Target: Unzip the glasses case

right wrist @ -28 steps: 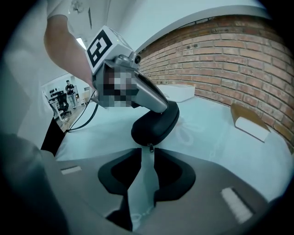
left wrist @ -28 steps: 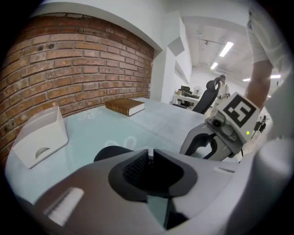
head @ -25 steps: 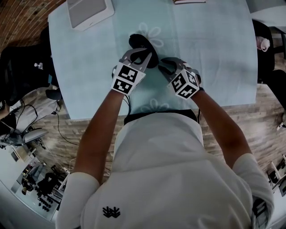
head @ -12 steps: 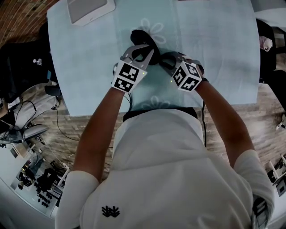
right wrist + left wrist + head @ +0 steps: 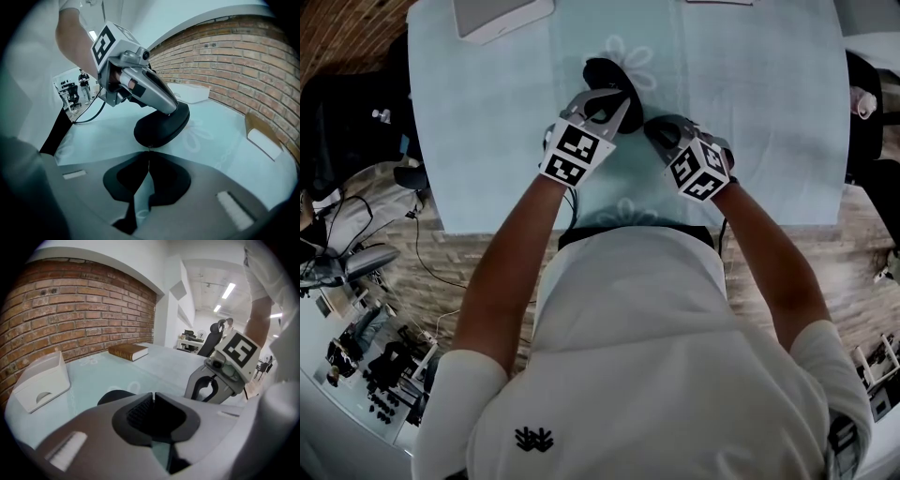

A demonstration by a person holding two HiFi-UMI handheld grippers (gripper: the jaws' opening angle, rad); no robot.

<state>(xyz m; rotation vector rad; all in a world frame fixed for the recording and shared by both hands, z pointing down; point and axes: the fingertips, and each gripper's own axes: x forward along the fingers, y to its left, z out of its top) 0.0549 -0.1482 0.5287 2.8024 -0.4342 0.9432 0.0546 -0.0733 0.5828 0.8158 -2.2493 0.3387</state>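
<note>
The left gripper's (image 5: pixel 169 108) jaws are closed, their tips resting on top of the black glasses case (image 5: pixel 161 127) mid-counter (image 5: pixel 750 112). The right gripper's (image 5: pixel 149 157) jaws are pinched shut on a zip pull (image 5: pixel 148 147) at the case's near edge, too tiny to make out clearly.

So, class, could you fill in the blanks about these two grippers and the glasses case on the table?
1. The left gripper rests on ___ of the case.
2. The right gripper has its jaws ___ on what looks like the zip pull.
3. The wall beside the table is built of ___.

Missing words: top; shut; brick.
</note>
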